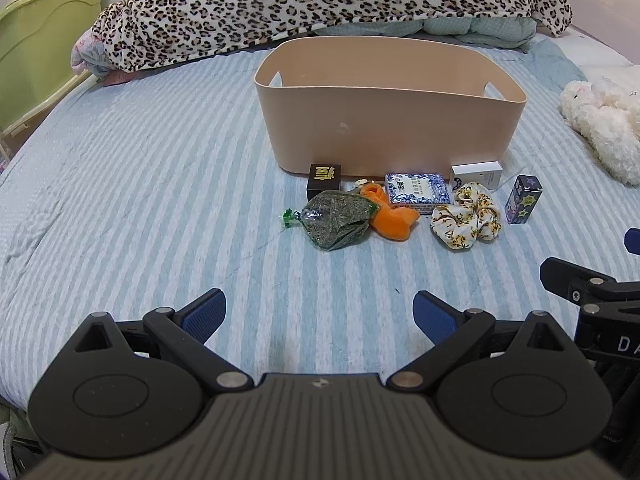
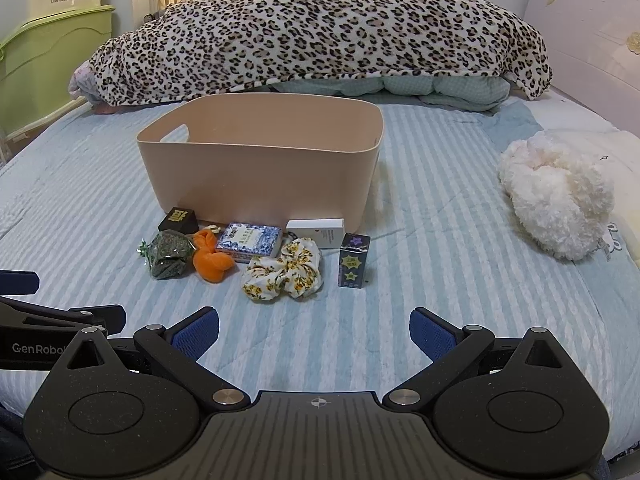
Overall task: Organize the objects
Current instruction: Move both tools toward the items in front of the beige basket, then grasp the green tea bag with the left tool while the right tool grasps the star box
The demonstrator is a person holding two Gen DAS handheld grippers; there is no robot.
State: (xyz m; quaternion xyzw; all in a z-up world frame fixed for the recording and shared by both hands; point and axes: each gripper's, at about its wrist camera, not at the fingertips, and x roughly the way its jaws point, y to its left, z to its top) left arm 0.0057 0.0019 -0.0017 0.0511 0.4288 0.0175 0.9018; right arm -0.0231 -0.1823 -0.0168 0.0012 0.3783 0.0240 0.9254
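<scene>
A beige bin (image 1: 384, 128) (image 2: 260, 176) stands on the striped bed. In front of it lie a black box with gold print (image 1: 324, 180) (image 2: 179, 220), a bag of green herbs (image 1: 334, 220) (image 2: 170, 258), an orange plush (image 1: 390, 218) (image 2: 210, 260), a blue-and-white box (image 1: 417, 193) (image 2: 250, 242), a white box (image 1: 476, 174) (image 2: 318, 231), a floral scrunchie (image 1: 466, 216) (image 2: 284, 276) and a dark starred box (image 1: 523, 199) (image 2: 354, 260). My left gripper (image 1: 320, 316) and right gripper (image 2: 314, 332) are open and empty, well short of the objects.
A leopard blanket (image 2: 320, 28) is heaped behind the bin. A white fluffy plush (image 2: 556, 196) (image 1: 600, 124) lies at the right. A green cabinet (image 2: 44, 60) stands left of the bed. The right gripper shows at the left view's right edge (image 1: 592, 292).
</scene>
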